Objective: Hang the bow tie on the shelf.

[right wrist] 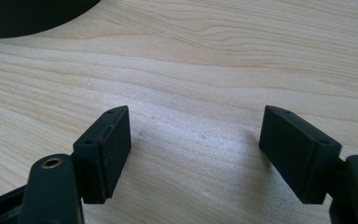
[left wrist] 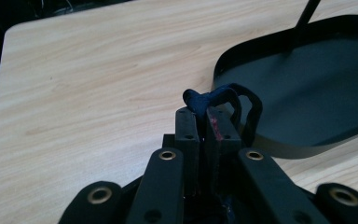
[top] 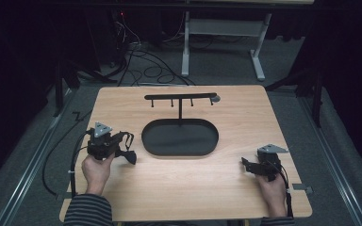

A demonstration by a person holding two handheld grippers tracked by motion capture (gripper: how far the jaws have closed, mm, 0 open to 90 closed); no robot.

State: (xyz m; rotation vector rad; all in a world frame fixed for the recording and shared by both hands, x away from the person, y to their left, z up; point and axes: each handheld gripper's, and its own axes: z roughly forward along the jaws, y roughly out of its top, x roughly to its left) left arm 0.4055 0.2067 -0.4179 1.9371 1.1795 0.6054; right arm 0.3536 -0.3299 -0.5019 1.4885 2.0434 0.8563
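My left gripper (left wrist: 203, 113) is shut on a dark blue looped strap (left wrist: 199, 99), whose knot sticks out past the jaw tips with a loop curling to the right. From above, this gripper (top: 121, 143) is held just over the table, left of the black oval tray (top: 151, 141), and the strap (top: 130, 156) hangs from it. The tray (left wrist: 307, 88) bears a T-shaped rack (top: 180, 97) with small hooks. My right gripper (right wrist: 196, 123) is open over bare wood with nothing between its jaws, and it (top: 245, 163) rests near the table's right front.
The wooden table (top: 226, 188) ends close behind both hands. Beyond its far edge, cables (top: 143, 70) lie on the grey floor beside a white metal frame (top: 259, 56).
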